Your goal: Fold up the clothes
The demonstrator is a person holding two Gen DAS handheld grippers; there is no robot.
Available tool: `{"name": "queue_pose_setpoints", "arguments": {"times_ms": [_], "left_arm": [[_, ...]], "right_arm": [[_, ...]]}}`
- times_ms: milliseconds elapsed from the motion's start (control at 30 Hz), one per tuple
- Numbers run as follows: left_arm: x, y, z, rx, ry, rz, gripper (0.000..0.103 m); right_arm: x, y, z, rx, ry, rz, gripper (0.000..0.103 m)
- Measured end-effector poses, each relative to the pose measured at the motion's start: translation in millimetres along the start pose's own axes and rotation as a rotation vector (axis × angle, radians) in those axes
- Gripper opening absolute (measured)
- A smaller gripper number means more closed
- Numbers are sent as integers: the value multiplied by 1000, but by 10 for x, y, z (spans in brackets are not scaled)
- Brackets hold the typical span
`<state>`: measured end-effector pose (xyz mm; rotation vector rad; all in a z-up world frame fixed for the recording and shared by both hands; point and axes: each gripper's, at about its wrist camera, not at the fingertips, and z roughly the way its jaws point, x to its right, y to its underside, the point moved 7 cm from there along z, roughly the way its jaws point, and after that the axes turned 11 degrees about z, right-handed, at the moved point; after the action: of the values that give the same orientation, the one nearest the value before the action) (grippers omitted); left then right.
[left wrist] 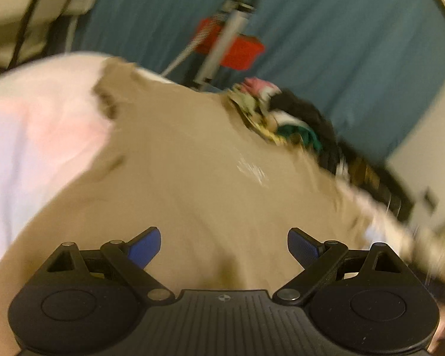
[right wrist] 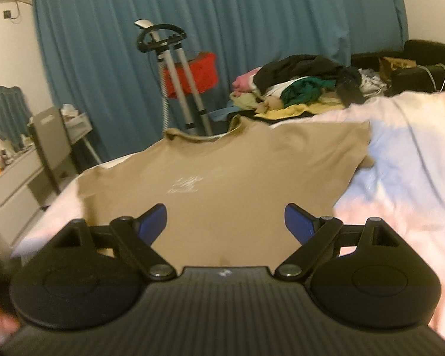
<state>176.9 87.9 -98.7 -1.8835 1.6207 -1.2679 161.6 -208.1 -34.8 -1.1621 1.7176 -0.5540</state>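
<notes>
A beige T-shirt with a small white chest print lies spread flat on a bed with a pale pink-white sheet, collar at the far end. It also fills the left wrist view, which is tilted and blurred. My left gripper is open and empty, just above the shirt's near part. My right gripper is open and empty, over the shirt's lower hem area. Neither gripper holds cloth.
A pile of mixed clothes lies at the bed's far end, also in the left wrist view. A garment steamer stand and a red bin stand before a blue curtain. A desk with drawers is left.
</notes>
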Motion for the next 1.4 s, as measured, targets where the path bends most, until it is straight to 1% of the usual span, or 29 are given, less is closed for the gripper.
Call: {"name": "queue_pose_setpoints", "arguments": {"times_ms": [67,167,233,367,400,467,533,633,733,800,900,1000,1033,1067,1100,1133,1167,1200,1233,1267,1400], "left_arm": [[-284,-172,-35,15,15,-152,94],[-709,-402,141,17,24,-340,93],[-955,-475,287,41,46,-462,90],[-1452,-622,578,88,91,-707,90],[-1508,-660,644,97,97,-722,90],[-1556,-761,820,92,93,-715,90],[-1560,-857,966,95,69,-701,90],[-1614,-940,1145,100,52,-702,90],[-1652,-990,1286,113,50,-723,90],[-1617,-1067,1384,107,55,-702,93],[-1518,-1227,1564,90,64,-635,94],[-1483,-1334,1724,94,52,-632,92],[-1475,-1382,1779,95,31,-610,85],[-1467,-1432,1832,95,10,-588,70],[-1490,-1496,1836,92,-20,-558,62],[-1514,-1561,1838,89,-49,-528,46],[-1537,-1626,1839,86,-79,-498,25],[-1565,-1688,1830,85,-124,-463,16],[-1595,-1773,1824,79,-165,-420,10],[-1626,-1858,1816,71,-206,-378,10],[-1649,-2163,1684,103,-291,-229,9]], "right_arm": [[30,192,-22,-25,-1,54,88],[93,414,89,-89,16,106,88],[130,508,187,-115,32,120,88],[150,540,373,-94,63,75,88],[152,554,404,-88,65,62,88],[157,585,460,-84,62,38,88],[162,608,522,-85,56,27,88],[147,633,651,-103,39,25,88],[122,662,752,-121,24,33,88],[105,680,820,-133,13,41,88],[81,690,892,-138,0,40,88],[77,688,915,-133,-9,36,88],[83,691,918,-134,-11,38,88],[89,693,920,-136,-12,41,88],[94,694,923,-137,-12,43,88],[96,695,926,-138,-10,45,88],[93,695,930,-140,-9,44,88],[85,695,938,-141,-7,43,88],[75,693,949,-140,-6,41,88],[72,690,952,-140,-7,39,88],[86,676,973,-136,-12,37,88]]}}
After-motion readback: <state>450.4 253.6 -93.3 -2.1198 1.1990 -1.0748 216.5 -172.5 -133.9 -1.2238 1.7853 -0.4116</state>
